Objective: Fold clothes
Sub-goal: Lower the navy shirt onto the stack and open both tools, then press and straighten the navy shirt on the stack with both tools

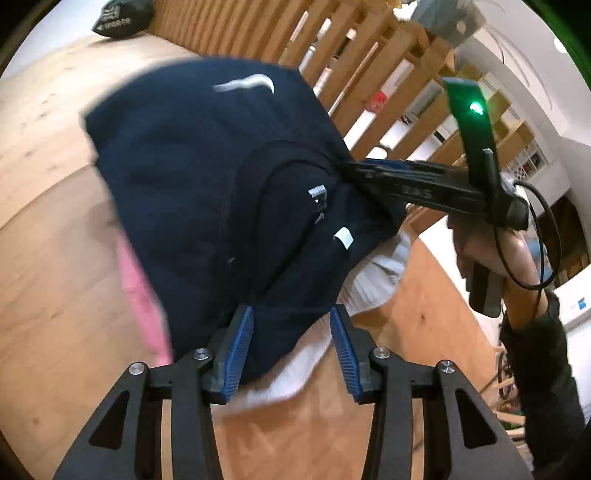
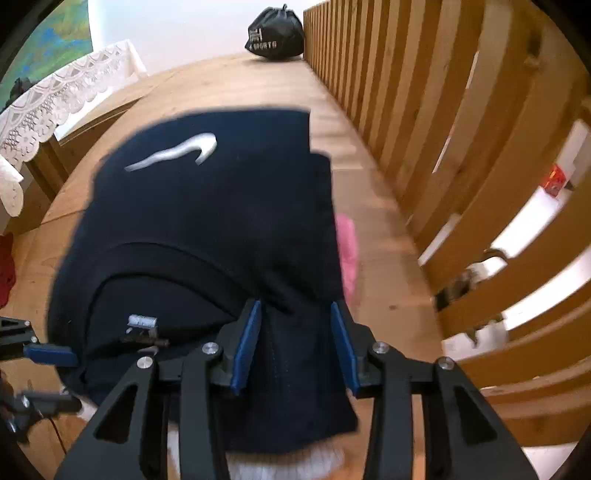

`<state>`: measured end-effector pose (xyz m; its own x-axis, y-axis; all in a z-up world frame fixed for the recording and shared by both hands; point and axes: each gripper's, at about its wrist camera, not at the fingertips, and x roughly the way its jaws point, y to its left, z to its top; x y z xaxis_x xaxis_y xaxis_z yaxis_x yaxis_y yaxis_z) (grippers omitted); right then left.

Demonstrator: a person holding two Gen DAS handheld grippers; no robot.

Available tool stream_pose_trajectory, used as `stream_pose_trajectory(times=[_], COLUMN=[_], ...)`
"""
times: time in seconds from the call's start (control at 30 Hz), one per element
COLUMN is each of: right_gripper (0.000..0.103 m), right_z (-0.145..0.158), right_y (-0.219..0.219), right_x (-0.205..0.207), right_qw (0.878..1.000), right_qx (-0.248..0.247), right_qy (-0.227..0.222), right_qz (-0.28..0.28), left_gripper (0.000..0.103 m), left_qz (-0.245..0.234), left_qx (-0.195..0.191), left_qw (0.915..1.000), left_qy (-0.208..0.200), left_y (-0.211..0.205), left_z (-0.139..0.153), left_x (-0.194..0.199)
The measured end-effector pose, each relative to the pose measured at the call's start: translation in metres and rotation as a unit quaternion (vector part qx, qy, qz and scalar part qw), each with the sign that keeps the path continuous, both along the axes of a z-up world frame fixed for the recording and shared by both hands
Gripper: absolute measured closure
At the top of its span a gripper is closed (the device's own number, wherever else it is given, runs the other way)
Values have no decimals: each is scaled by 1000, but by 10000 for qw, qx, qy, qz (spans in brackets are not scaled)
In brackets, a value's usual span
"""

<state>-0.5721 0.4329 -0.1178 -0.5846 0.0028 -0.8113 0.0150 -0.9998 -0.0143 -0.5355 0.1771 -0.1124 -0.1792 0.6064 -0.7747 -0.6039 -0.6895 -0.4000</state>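
Note:
A navy sweatshirt (image 1: 207, 177) with a white swoosh lies bunched on the wooden tabletop (image 1: 48, 147), blurred at its edges. My left gripper (image 1: 291, 332) is open, with the garment's near edge between its blue pads. My right gripper (image 2: 299, 343) is also open, and navy cloth (image 2: 207, 221) fills the gap between its fingers. In the left wrist view the right gripper (image 1: 356, 166) reaches into the cloth's far side, held by a hand (image 1: 491, 251). The left gripper (image 2: 72, 380) shows at the left edge of the right wrist view, fingers apart.
A pink cloth (image 1: 144, 302) (image 2: 349, 251) and a white garment (image 1: 373, 280) (image 2: 288, 465) stick out from under the sweatshirt. A wooden slat railing (image 2: 424, 110) borders the table. A black bag (image 2: 277, 35) sits at the far end, with a lace cloth (image 2: 55, 107) at left.

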Motion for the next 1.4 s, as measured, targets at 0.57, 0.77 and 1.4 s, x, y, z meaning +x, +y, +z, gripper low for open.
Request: stream_pose_trajectory(times=[0.57,0.77,1.4], right_gripper=[63,63,52], right_z=[46,72,51], right_y=[-8,-20,-26], right_x=[20,-55,-151], right_qw=[9969,9968,9981], right_qx=[580,-183,18], right_qy=[377,772,76], right_qz=[362,96,-607], left_gripper=[51,51,44], left_qz=[-575,553,1637], left_qx=[-111,223,147], left_qw=[9982,9974,9847], left_qy=[90,408,583], left_y=[-6,-10,2], left_z=[13,30,2], left_x=[12,-58,-132])
